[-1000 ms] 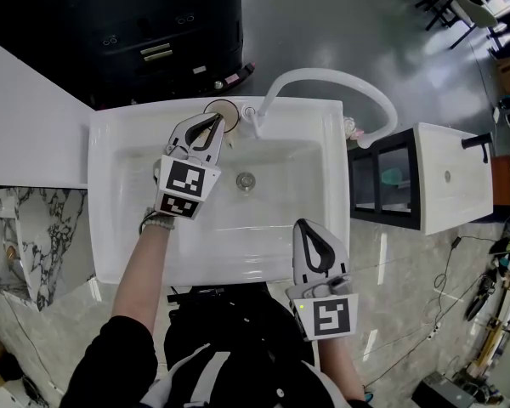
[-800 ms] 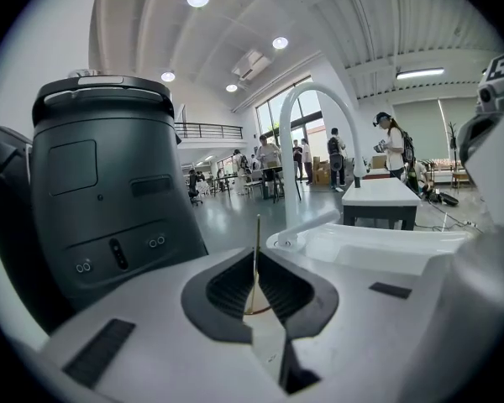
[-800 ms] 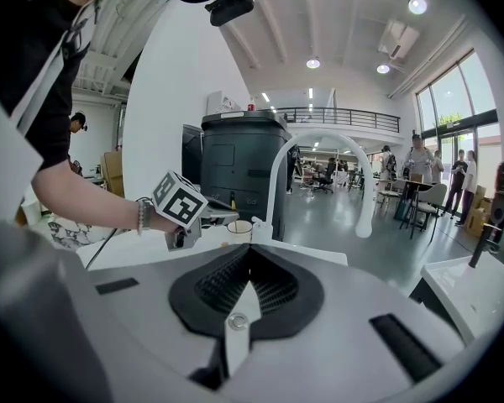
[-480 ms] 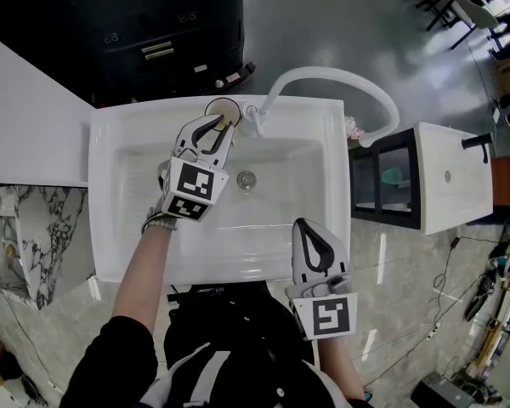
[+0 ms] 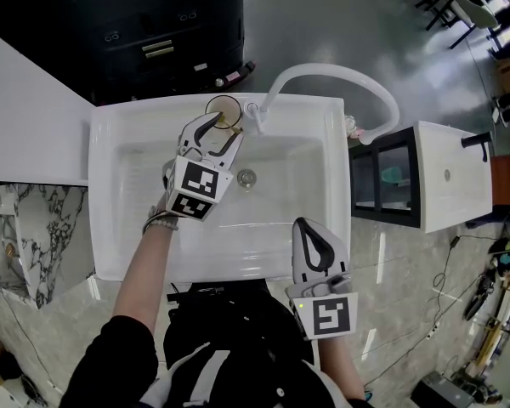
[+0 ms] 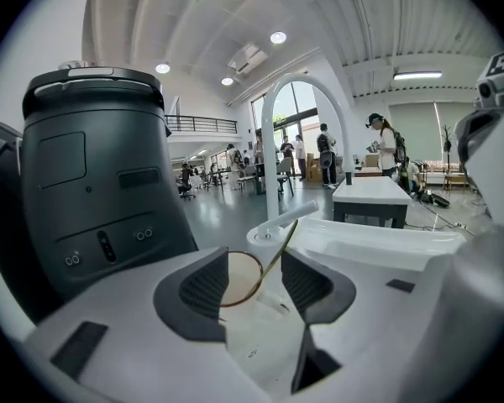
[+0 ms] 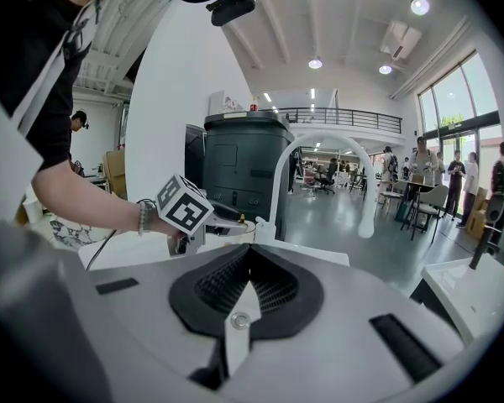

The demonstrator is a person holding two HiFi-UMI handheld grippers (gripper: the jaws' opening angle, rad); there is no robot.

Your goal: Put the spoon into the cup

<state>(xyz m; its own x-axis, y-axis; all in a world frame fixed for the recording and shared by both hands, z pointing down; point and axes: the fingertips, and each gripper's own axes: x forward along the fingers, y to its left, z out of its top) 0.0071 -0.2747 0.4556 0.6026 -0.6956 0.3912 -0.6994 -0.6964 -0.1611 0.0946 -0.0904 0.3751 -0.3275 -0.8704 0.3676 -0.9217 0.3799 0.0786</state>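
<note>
- Cup (image 5: 223, 111): round and clear with an amber-tinted rim. It stands upright on the far ledge of the glossy white sink (image 5: 110, 228), just left of the faucet (image 5: 340, 73) base.
- Spoon (image 6: 281, 243): thin gold-toned handle, standing in the cup and leaning right over its rim.
- My left gripper (image 5: 225, 127): jaws have just been opening and are now released. The ribbed dark pads sit either side of cup and handle, pressing neither. My forearm stretches across the basin.
- My right gripper (image 5: 307, 225): jaws clenched together over the sink's near rim on the right, well apart from the cup.
</note>
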